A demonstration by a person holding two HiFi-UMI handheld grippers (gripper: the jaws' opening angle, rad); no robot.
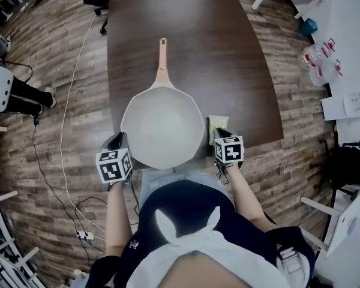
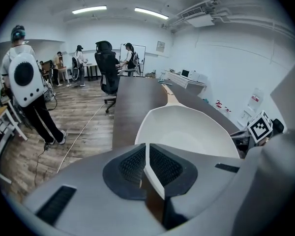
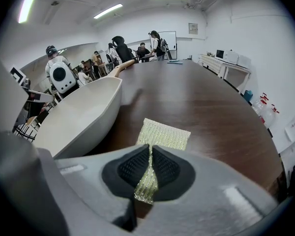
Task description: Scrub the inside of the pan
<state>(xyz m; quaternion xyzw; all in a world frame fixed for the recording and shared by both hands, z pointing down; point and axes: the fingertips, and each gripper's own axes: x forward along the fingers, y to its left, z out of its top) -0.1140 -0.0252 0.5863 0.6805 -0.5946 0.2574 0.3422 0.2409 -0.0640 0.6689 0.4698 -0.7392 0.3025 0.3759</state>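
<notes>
Left gripper (image 2: 147, 156) jaws clamped on the pan (image 2: 187, 129) rim, near-left side. Right gripper (image 3: 150, 157) jaws pinch the near edge of the pad (image 3: 164, 134); its far part lies on the table (image 3: 211, 107), just right of the pan. Pan sits at the table's near edge, handle (image 1: 162, 56) pointing far.

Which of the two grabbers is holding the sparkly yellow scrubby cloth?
The right gripper: its fingers pinch the scrubbing cloth, while the left gripper clamps the rim of the white pan.
</notes>
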